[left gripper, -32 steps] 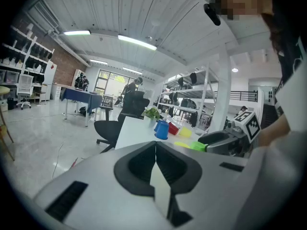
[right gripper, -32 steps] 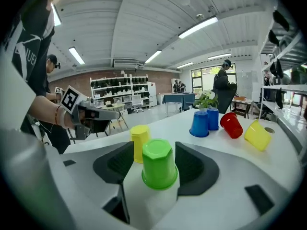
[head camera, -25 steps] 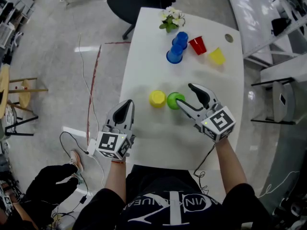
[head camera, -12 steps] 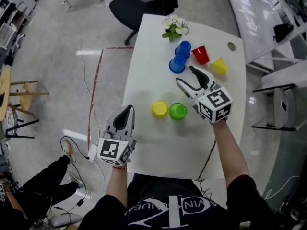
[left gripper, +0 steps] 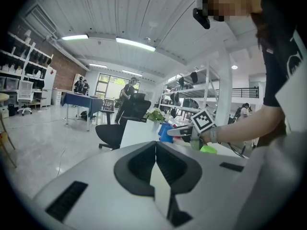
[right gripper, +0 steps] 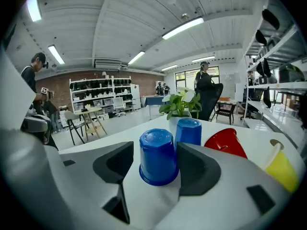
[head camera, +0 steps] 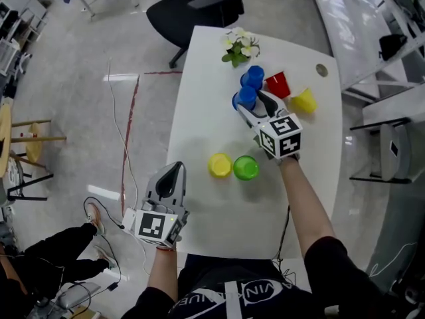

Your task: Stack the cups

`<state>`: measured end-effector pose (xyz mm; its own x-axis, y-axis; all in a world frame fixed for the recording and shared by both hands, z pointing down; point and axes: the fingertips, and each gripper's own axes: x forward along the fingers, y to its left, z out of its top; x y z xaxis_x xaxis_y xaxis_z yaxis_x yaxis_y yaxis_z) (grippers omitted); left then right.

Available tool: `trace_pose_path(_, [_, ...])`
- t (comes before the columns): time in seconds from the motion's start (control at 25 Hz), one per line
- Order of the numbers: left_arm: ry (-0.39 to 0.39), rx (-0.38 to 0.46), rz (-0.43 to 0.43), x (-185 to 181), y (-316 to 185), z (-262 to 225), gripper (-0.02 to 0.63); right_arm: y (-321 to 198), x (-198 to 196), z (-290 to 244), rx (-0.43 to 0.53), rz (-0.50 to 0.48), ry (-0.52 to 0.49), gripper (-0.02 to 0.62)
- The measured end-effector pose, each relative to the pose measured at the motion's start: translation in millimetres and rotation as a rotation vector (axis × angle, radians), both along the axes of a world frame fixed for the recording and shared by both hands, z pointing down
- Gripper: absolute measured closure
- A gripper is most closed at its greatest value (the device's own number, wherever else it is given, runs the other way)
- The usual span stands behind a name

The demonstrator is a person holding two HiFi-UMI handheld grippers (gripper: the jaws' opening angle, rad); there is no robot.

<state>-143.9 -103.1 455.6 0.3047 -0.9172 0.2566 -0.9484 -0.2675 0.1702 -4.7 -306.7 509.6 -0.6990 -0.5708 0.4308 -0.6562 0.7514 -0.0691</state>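
Cups all over the white table (head camera: 199, 111) right now, nothing stacked so far. The right gripper (head camera: 255, 105) is out at the far cluster with its fingers (right gripper: 196, 169) spread wide, one on each side of the near blue cup (right gripper: 157, 156). That cup sits upside down on the table, right in the gap. There's a clear gap on one side. On the other side the pad is very close to the cup wall, and I honestly can't tell if it's touching. It's not squeezed, anyway.

Just behind it is the far blue cup (right gripper: 188, 132), also upside down, with the little potted plant (right gripper: 181, 102) behind that. The red cup (right gripper: 225, 143) lies on its side beside the blue pair. The tipped yellow cup (right gripper: 280, 169) lies over further toward the table edge.

Nearer the person, in the head view, the green cup (head camera: 246, 168) and the standing yellow cup (head camera: 220, 165) sit side by side mid-table, just about touching. They're well apart from the blue ones.

The left gripper (head camera: 174, 171) hangs off the near left corner of the table, over the floor. Its fingers are pressed together with nothing in them, and the left gripper view shows them shut. There's an office chair (head camera: 192, 12) at the far end.
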Motion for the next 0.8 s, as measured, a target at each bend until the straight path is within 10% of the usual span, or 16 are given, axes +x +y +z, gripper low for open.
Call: trace_pose_path(0.8, [-0.023,-0.015,-0.012,-7.7,12.5,2.5,0.601,127.5,100.2,-33.0,0.012,0.014,0.024,0.37])
